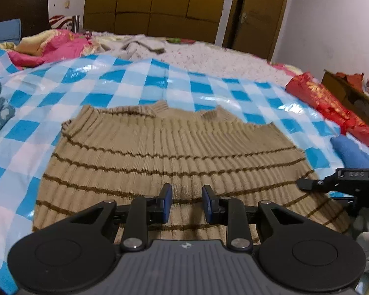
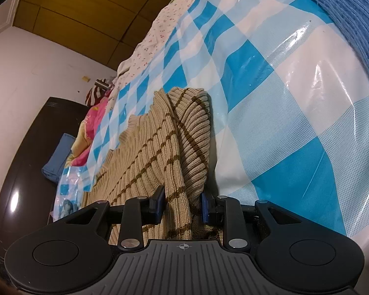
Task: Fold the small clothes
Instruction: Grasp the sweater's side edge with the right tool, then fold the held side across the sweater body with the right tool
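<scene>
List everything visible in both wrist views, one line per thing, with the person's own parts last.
sweater: 1, tan with brown stripes, flat on checkered sheet
checkered sheet: 1, blue and white plastic, over the bed
blue knit: 1, right of sweater
red package: 1, bed's right edge
pink bedding: 1 heap, far left
wardrobe: 1, brown, back wall
left gripper: fingers open over the hem
right gripper: fingers open, sweater's edge between them

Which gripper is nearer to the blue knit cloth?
Right. The right gripper is at the sweater's edge beside the blue knit cloth; the left gripper is over the sweater's middle.
</scene>
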A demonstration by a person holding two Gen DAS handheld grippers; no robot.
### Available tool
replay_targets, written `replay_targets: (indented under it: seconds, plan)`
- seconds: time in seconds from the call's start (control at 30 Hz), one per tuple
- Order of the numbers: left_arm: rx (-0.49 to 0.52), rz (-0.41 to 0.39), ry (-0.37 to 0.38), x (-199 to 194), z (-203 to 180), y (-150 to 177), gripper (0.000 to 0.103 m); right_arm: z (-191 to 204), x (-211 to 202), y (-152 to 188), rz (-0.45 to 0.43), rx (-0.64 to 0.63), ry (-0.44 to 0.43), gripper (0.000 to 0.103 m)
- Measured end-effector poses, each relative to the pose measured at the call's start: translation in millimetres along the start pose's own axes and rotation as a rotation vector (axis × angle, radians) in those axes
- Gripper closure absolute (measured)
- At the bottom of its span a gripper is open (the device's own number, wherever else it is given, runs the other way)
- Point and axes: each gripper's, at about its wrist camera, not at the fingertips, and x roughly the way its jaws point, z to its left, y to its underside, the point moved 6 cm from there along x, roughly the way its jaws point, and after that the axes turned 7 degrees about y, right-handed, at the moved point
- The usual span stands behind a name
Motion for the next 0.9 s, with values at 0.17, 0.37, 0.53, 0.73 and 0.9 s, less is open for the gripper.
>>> replay_targets:
  seconds: [0.17, 0.37, 0.53, 0.73, 0.9]
  plan:
    - [0.051, 0.030, -0.015, 13.4, -2.2, 12.9, 0.065, -1.5, -0.4, 0.4, 0.001, 0.007, -0.004, 0.078]
    - [0.125, 0.025, -0.035, 14.2, -9.0, 18.5, 0.064, -2.4, -0.9, 0.6, -0.002, 0.013, -0.005, 0.078]
    - [0.122, 0.019, -0.030, 13.6, -7.4, 18.9, 0.064, -3.5, -2.9, 0.9, -0.010, 0.035, -0.016, 0.080]
    - [0.101, 0.016, -0.023, 13.2, -5.8, 17.9, 0.064, -1.0, -8.2, 0.7, -0.029, 0.068, -0.047, 0.083]
    - [0.072, -0.044, 0.006, 2.0, -5.7, 8.0, 0.064, 9.5, -18.6, 1.7, -0.041, 0.087, -0.049, 0.084]
